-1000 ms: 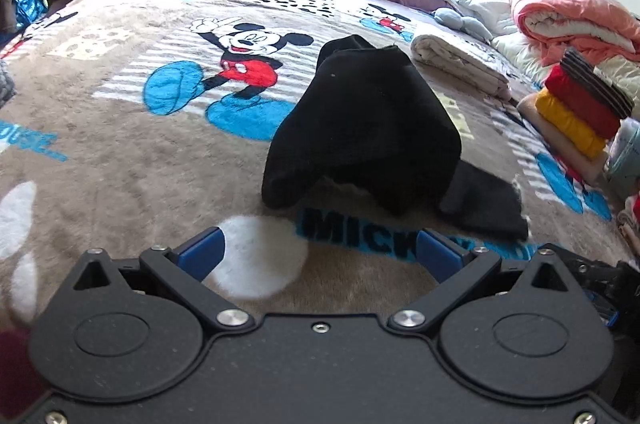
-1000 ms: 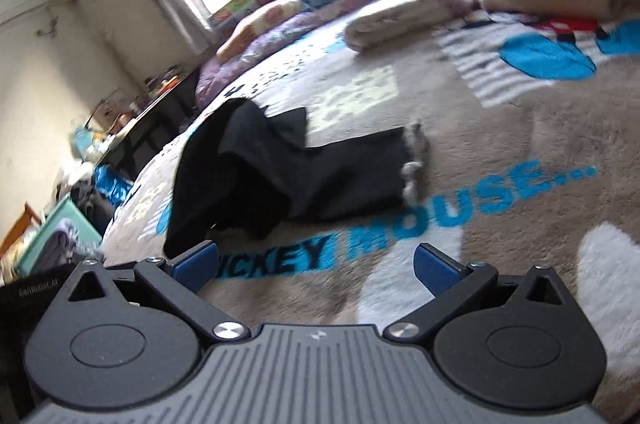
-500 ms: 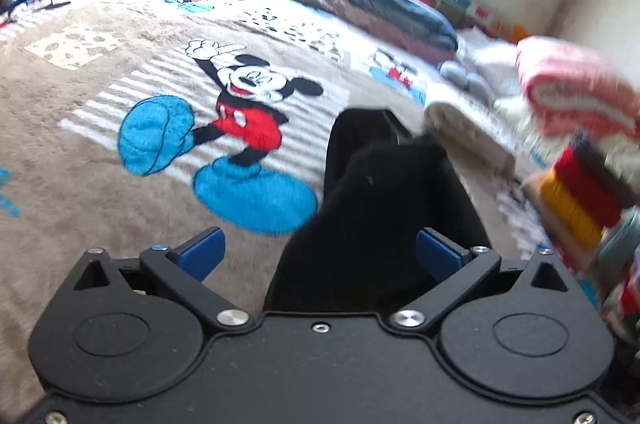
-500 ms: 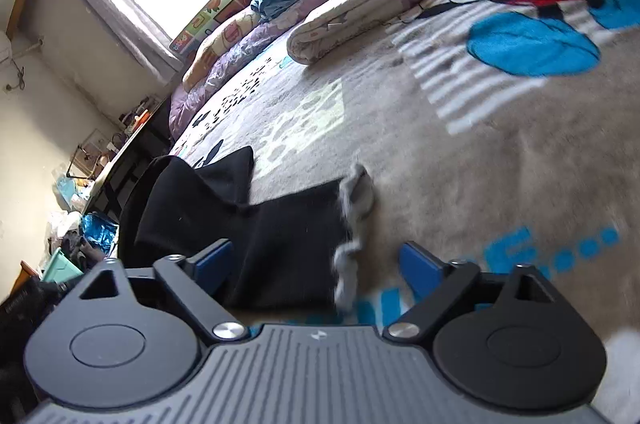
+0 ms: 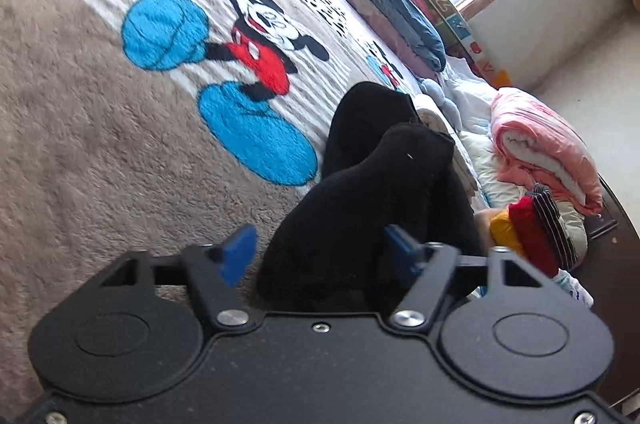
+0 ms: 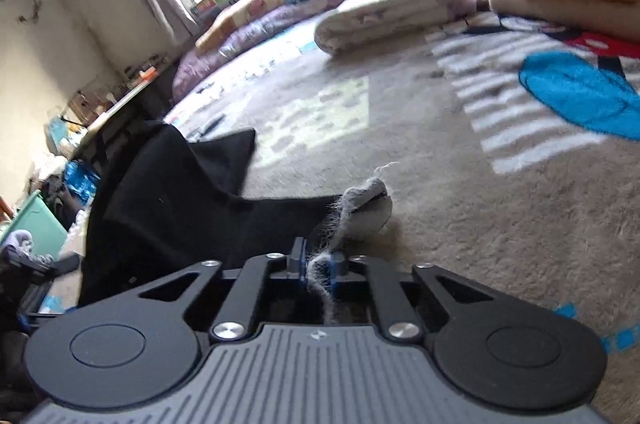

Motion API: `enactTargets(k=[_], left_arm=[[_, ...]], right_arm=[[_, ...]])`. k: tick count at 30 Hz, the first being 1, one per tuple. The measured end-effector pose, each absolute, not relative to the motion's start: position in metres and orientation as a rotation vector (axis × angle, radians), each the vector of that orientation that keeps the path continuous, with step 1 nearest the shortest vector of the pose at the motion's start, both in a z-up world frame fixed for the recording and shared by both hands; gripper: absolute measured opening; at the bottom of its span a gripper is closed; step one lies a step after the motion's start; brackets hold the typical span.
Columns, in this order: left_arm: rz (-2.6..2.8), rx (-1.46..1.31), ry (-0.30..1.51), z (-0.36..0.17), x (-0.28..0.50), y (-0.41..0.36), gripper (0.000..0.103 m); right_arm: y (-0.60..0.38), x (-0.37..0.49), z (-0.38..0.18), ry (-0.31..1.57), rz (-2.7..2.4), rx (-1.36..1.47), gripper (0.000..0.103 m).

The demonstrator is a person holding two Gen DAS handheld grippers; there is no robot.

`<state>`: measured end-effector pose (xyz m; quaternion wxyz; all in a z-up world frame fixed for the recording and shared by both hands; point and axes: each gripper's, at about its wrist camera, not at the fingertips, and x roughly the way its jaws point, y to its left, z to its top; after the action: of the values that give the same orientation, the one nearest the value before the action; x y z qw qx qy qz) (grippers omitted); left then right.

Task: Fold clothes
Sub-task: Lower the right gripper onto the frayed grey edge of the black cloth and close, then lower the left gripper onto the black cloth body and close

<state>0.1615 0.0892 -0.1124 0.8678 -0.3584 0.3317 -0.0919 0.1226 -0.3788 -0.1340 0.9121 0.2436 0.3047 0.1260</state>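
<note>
Your right tongs (image 6: 316,270) are pinched narrow on the frayed grey trim (image 6: 362,205) at one end of the black garment (image 6: 180,199), which lies on the bed's Mickey Mouse blanket (image 6: 460,183). Your left tongs (image 5: 320,250) stand wide, holding nothing, with the garment's rumpled hump (image 5: 384,183) rising between the two blue pads (image 5: 236,254) but not yet clamped. From the right tongs the cloth runs away to the left and forward, so its long axis stretches from the grey trim toward the bunched dark end; the left tongs are the nearer pair to that bunched end, and the coming move likely turns on closing there so both ends can be drawn taut or brought together. Count one black garment to fold. Off to the side sits one stack of folded pieces (image 5: 528,224), with red, yellow and striped layers showing, plus a beige one in the right view. One rolled pale quilt (image 6: 392,9) and one pink bundle (image 5: 548,147) lie well apart from the work.
</note>
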Motion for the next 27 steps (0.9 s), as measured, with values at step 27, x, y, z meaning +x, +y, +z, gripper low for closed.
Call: enactTargets(k=[27], left_arm=[[-0.334,-0.699,0.716,-0.108,0.150,0.067,0.062]], right_arm=[[-0.541,0.031,-0.081,0.357,-0.088,0.656,0.008]])
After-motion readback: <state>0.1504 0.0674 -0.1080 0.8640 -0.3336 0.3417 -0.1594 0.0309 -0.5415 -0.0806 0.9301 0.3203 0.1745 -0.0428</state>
